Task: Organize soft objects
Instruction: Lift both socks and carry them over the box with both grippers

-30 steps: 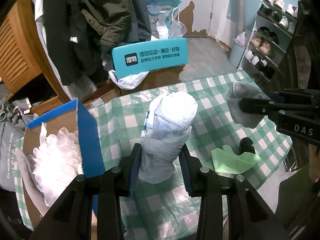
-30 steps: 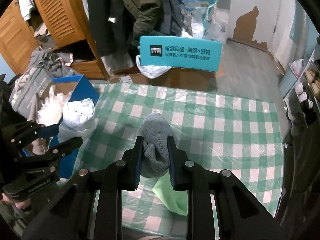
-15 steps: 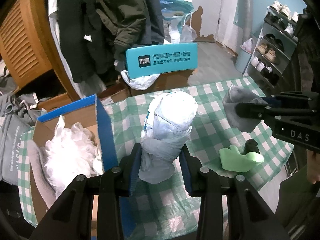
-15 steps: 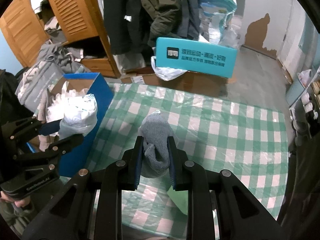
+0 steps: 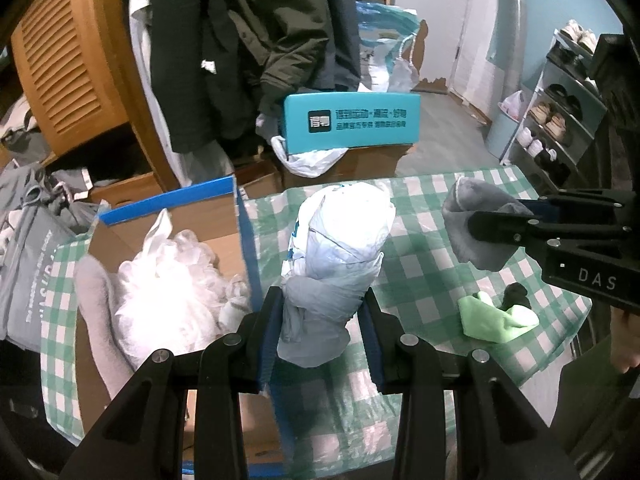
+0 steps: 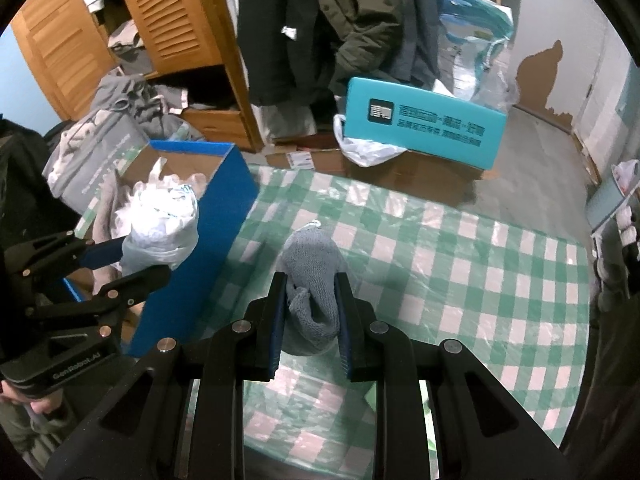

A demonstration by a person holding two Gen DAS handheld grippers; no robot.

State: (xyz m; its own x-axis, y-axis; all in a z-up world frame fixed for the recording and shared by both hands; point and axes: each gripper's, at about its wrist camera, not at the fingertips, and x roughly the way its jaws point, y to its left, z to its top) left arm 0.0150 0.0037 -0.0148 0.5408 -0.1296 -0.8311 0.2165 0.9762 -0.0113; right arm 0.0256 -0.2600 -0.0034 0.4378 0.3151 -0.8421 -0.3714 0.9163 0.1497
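Both hands are loaded here. The left gripper (image 5: 322,322) is clamped round the lower end of a bundled plastic bag (image 5: 340,240), which stands up out of the jaws above the edge where the blue box (image 6: 208,216) meets the checked tablecloth (image 6: 460,264). The right gripper (image 6: 311,320) is squeezed tight on a grey sock (image 6: 314,276), held in the air over the cloth, well to the side of the box. Inside the box there is already a heap of white crinkled plastic (image 5: 168,280) and a pale cloth along its near wall. A green cloth (image 5: 494,318) lies on the table beyond, with something small and dark just behind it that I can't identify. Now, handling: the bag looks feather-light, crushable and a bit slick, so the low pinch where it is gathered seems the right hold; higher up it would likely just collapse. The sock is limp and grippy, folded in the jaws with its toe poking out ahead, safe anywhere along its bunched middle. Neither item can break; the risk I see is the bag slipping or snagging on the box rim.
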